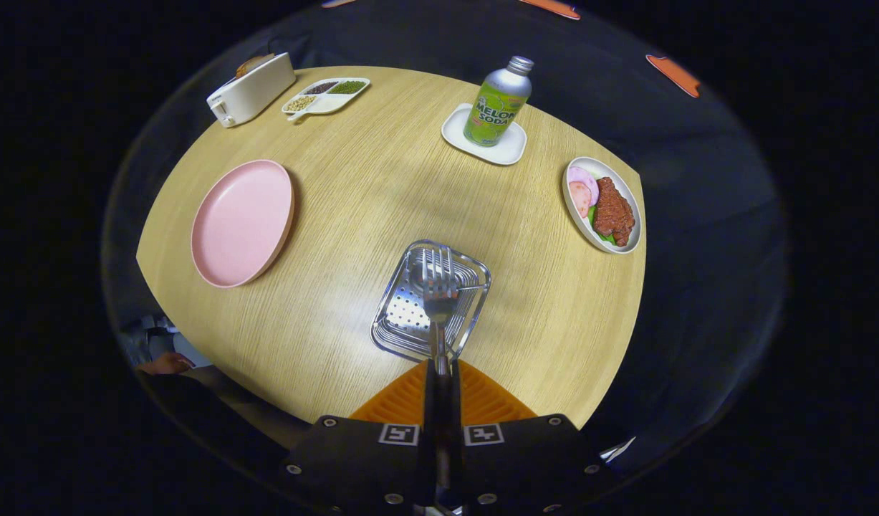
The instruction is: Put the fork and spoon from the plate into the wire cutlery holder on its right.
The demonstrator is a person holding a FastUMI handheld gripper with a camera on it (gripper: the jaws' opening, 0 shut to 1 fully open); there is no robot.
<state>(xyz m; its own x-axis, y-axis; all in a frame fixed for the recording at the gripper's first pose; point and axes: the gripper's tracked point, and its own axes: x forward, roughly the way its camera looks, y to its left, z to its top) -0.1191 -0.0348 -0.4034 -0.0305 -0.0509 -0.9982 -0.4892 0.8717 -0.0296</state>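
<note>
- Steel fork (439, 287) stands out from the gripper (439, 373), whose fingers are pressed together on its handle, tines pointing away over the holder (410, 319).
- Holder, a shiny perforated tray, sits on the wooden table (353, 193) just ahead of the fingers, with what may be the spoon inside; hard to tell.
- Pink plate (242, 222) lies bare, well to the holder's left.
- Beyond: a soda bottle (498, 102) on a white dish, a plate of meat (602, 205), a toaster (251, 90).
</note>
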